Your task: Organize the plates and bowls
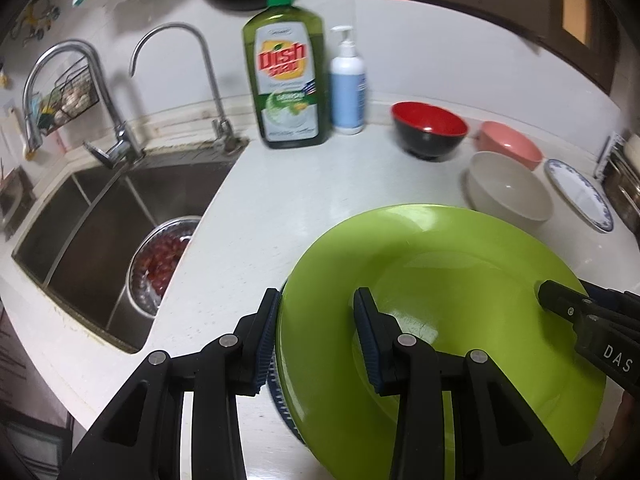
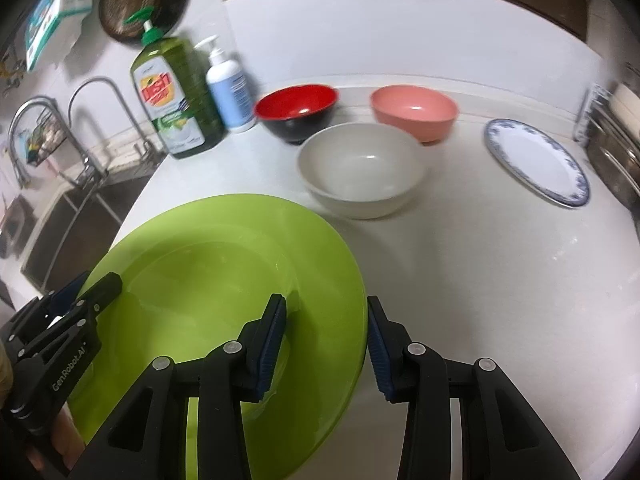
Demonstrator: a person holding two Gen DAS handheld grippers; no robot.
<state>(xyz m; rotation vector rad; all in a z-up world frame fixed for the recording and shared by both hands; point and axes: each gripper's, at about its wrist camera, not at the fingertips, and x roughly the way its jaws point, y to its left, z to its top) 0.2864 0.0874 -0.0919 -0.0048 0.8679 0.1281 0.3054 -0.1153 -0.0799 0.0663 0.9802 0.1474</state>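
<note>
Well, I have the green plate (image 1: 440, 264) at the near edge of the counter (image 2: 480, 280). My left gripper (image 1: 318, 320) is clamped over its left rim and my right gripper (image 2: 326, 328) over its right rim, one finger on top and one outside each time.

I think the main danger is a slip. The plate looks smooth and glossy, and I hold only thin rim. If my two hands do not go together, it can twist out and hit the counter or go left into the sink (image 1: 92, 216). A dark blue striped rim (image 1: 276, 384) shows under the left edge; it may be a second plate that could slide off.

I count three bowls far from me: one red and black bowl (image 2: 296, 108), one pink bowl (image 2: 414, 112), one pale grey bowl (image 2: 360, 168). Plates: the green one, one white plate with blue border (image 2: 536, 160) far right, perhaps the hidden one. Bottles: two.
</note>
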